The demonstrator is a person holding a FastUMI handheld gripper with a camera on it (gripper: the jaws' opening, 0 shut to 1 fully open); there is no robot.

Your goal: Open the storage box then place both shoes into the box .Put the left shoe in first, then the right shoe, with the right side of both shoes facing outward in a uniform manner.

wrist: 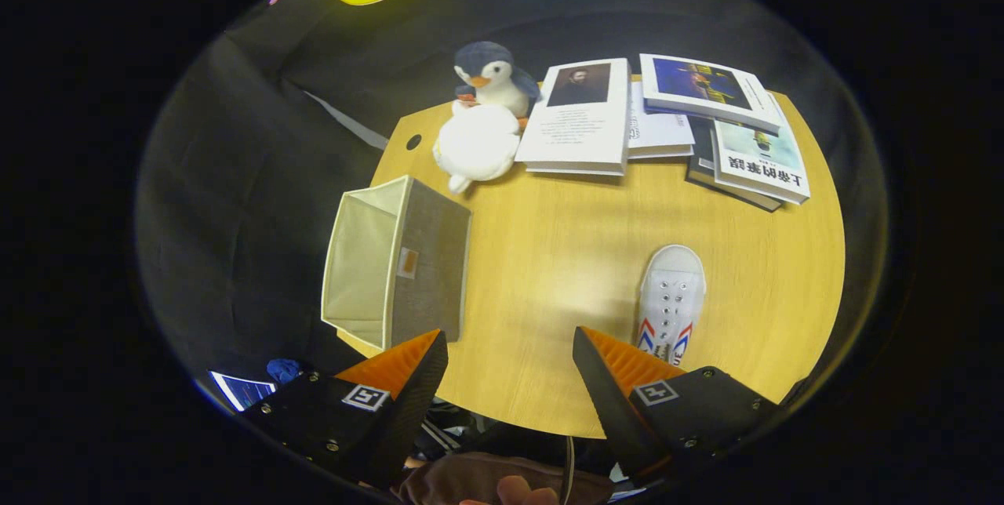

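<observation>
A grey fabric storage box (396, 262) with a cream lining stands at the left edge of the round wooden table (565, 254); its top is open and what lies inside is hidden. One white canvas shoe (669, 301) with red and blue side stripes lies on the table, toe pointing away, just beyond my right finger (620, 379). My gripper (510, 348) hangs high over the table's near edge, open, with only bare tabletop between the fingers. The left finger (408, 368) is near the box's front corner.
A plush penguin (485, 113) sits at the table's far side, behind the box. Several books (667, 121) lie beside it along the far edge. A small hole (413, 142) marks the tabletop near the penguin. A person's hand (510, 489) and clutter show below the table's near edge.
</observation>
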